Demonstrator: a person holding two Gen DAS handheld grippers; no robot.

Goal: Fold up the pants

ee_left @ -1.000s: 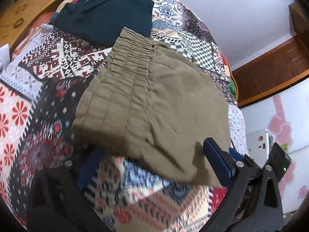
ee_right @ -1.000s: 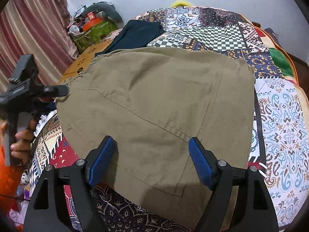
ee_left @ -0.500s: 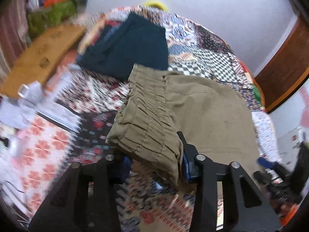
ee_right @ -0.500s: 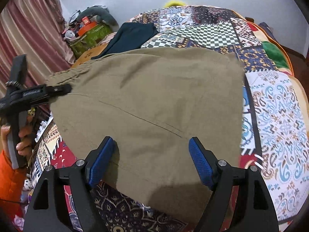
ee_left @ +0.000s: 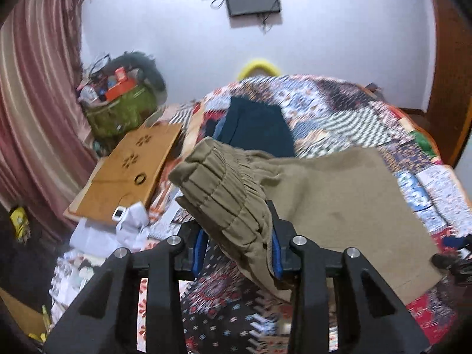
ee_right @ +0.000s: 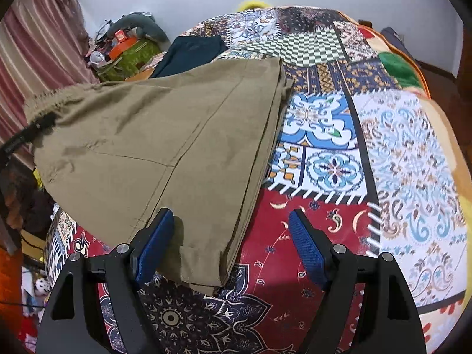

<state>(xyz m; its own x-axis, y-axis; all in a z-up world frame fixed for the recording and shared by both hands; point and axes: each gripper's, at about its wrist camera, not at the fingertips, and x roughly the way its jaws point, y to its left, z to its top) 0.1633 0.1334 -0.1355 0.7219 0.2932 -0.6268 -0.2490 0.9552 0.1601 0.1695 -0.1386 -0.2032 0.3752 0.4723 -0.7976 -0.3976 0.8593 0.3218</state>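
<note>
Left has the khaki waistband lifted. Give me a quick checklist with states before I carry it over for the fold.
1. left gripper shut on the khaki pants waistband: ok.
2. Waistband lifted off the quilt: ok.
3. right gripper holding the hem end: not ok, open, cloth only beside one finger.
4. Layers aligned at the hem: cannot tell.
5. Dark folded garment outside the fold path: cannot tell.

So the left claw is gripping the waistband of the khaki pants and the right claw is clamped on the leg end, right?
Not quite. The left claw does grip the waistband of the pants, but the right claw is open, clamping nothing, as the right wrist view shows.
</note>
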